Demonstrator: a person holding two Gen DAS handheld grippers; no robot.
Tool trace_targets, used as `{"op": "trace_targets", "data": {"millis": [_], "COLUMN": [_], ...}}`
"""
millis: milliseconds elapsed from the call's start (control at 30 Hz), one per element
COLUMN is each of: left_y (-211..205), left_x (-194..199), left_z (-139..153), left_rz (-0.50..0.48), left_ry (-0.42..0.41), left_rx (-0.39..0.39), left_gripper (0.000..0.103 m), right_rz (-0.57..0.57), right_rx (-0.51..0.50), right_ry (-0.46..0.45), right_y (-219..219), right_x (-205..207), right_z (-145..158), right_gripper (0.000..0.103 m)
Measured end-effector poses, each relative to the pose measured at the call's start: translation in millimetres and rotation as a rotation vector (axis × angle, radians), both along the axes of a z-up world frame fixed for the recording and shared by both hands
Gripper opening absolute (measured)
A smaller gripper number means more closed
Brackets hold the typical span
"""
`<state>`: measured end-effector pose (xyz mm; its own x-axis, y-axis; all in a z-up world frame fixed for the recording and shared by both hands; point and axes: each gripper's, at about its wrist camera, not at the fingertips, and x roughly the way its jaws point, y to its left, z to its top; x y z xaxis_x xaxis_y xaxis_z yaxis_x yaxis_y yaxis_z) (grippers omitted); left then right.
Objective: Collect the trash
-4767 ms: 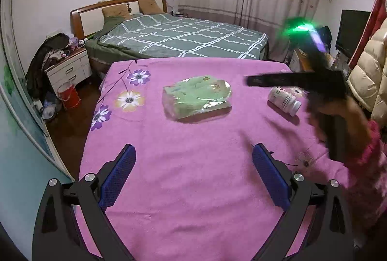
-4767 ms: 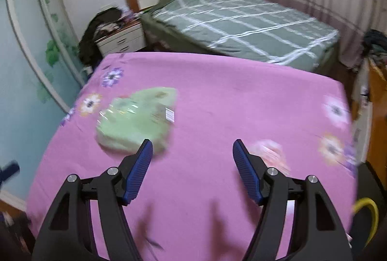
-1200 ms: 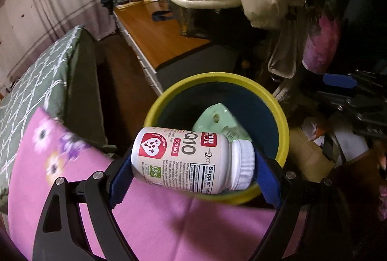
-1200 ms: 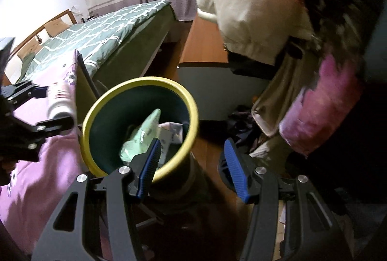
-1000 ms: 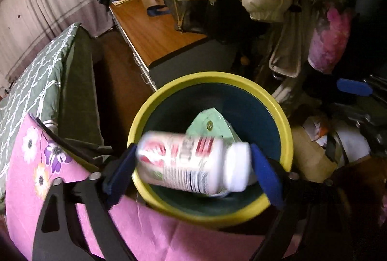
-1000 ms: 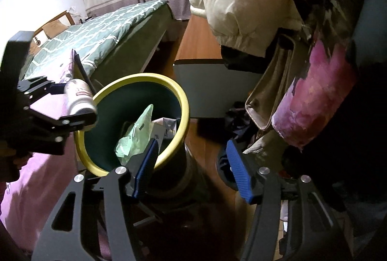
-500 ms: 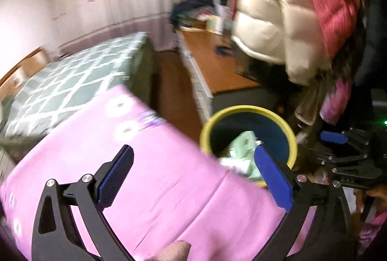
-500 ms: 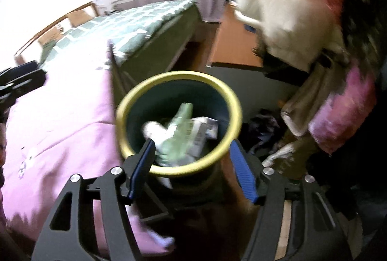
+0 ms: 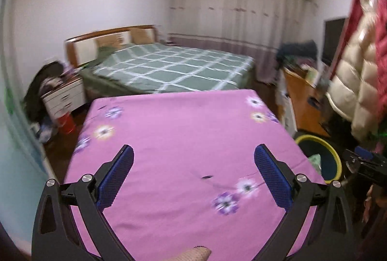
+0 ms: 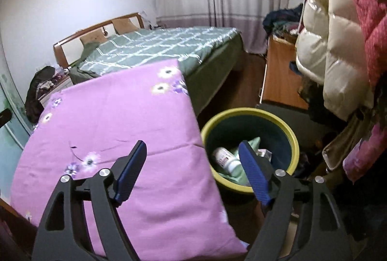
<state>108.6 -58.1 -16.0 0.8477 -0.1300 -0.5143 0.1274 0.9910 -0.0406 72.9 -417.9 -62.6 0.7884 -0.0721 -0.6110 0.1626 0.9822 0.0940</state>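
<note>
Bedroom scene: pink flowered cloth (image 9: 183, 140) spread bare over the table, green checked bed (image 9: 174, 67) behind, puffy jackets (image 10: 338, 31) hanging at right above a wooden desk (image 10: 278, 77). Beside the table's corner, yellow-rimmed bin (image 10: 278, 123) on the floor, white bottle (image 10: 225, 159) and green packet (image 10: 254, 142) lying inside. Left gripper (image 9: 193, 174) spread wide, nothing between the pads. Right gripper (image 10: 193, 169) opening, empty, above cloth edge and bin.

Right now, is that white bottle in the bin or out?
In: the white bottle lies on its side inside the yellow-rimmed bin.
</note>
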Motion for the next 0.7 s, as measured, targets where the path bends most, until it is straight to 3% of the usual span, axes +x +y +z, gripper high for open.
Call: {"op": "trace_targets", "data": {"millis": [267,700], "left_y": [56,54], "left_x": [-48,-67], "left_z": [-9,-2], "left_rz": [0.138,0.139], "left_ry": [-0.014,-0.040], "left_rx": [-0.026,-0.016], "left_gripper": [0.098,0.098], "right_rz": [-0.017,0.018], "right_rx": [-0.055,-0.069], "right_ry": [-0.076,-0.112], "right_y": [29,47], "right_x": [-24,-37], "right_z": [16,26], "right_gripper": [0.081,0.084]}}
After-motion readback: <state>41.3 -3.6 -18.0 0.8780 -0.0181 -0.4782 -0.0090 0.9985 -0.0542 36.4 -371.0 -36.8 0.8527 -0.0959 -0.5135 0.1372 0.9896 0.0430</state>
